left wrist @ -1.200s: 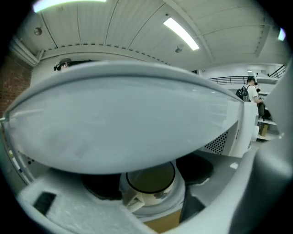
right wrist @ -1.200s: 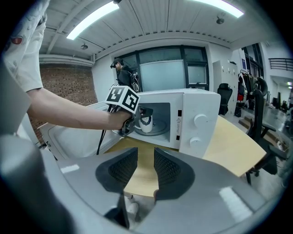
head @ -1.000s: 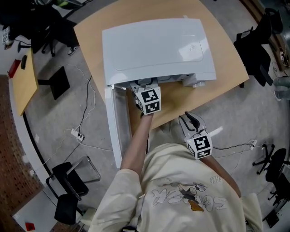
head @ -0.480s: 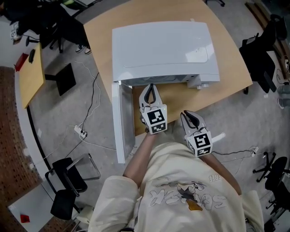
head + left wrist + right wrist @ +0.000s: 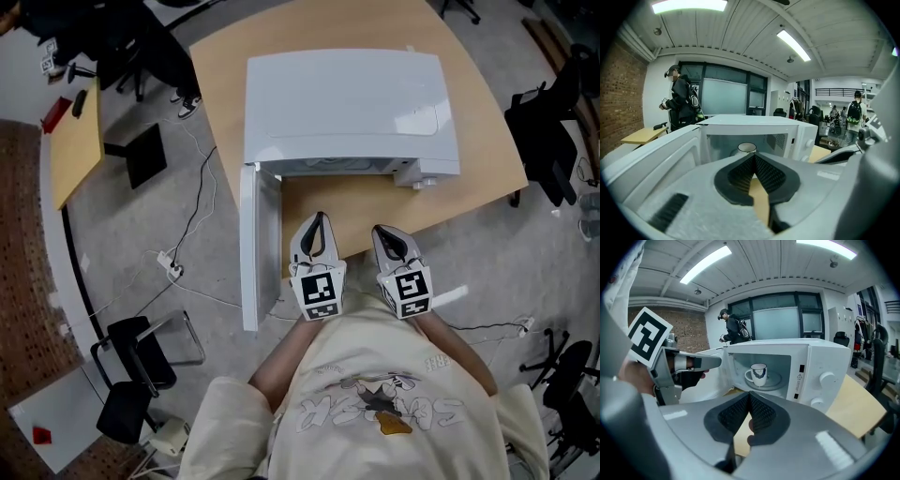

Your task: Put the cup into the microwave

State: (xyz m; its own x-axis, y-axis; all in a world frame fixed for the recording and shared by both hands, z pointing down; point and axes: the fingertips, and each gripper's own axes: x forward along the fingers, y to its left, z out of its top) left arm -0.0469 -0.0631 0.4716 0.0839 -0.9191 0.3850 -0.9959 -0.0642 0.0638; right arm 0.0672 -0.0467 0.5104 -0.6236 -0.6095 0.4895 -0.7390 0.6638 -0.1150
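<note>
Grey ribbed pads meet tip to tip on the left tool (image 5: 317,221) and the right tool (image 5: 382,231); both are fully closed and hold nothing. In the head view the two tools lie side by side over the near edge of the wooden surface (image 5: 361,202). Each is carried on a forearm drawn close to the body and aims toward 12 o'clock, tilted slightly downward. The open door (image 5: 249,248) stands edge-on at 9 o'clock of the left tool. The white microwave (image 5: 347,103) sits beyond, and from above its housing hides the cavity entirely. The right gripper view shows the cup (image 5: 758,373) upright on the glass turntable (image 5: 777,381) inside. The left gripper view shows only the cup's rim above the closed pads. A person (image 5: 683,104) in dark clothing stands far behind, at 10 o'clock.
</note>
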